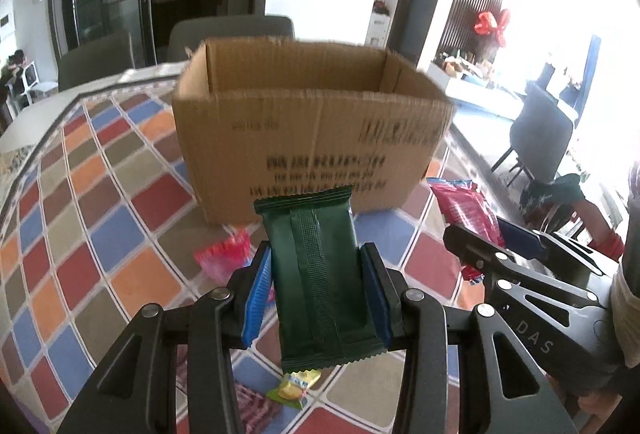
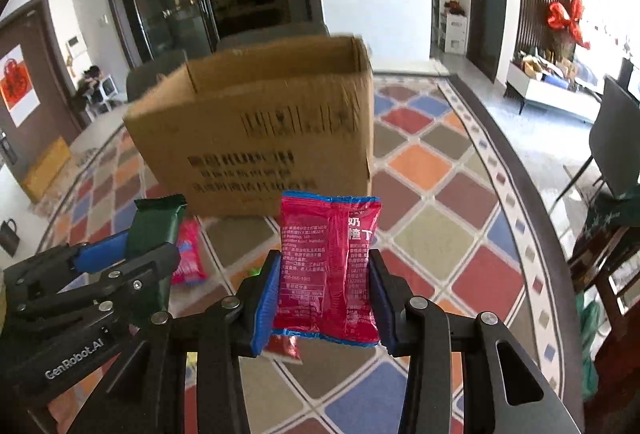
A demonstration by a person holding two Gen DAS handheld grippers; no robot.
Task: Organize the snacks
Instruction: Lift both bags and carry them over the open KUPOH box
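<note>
My left gripper (image 1: 316, 274) is shut on a dark green snack packet (image 1: 316, 258), held upright above the checkered tablecloth. My right gripper (image 2: 324, 282) is shut on a red snack packet (image 2: 328, 266) with a blue rim. An open cardboard box (image 1: 312, 130) stands just ahead of both; it also shows in the right wrist view (image 2: 256, 138). The right gripper (image 1: 496, 246) with the red packet (image 1: 466, 206) appears at the right of the left wrist view. The left gripper (image 2: 136, 246) with the green packet (image 2: 158, 224) appears at the left of the right wrist view.
A pink packet (image 1: 226, 254) lies on the cloth before the box, also seen in the right wrist view (image 2: 188, 254). A small yellow-green candy (image 1: 294, 388) and a dark red packet (image 1: 256, 410) lie below the left gripper. Chairs (image 1: 236, 30) stand behind the table.
</note>
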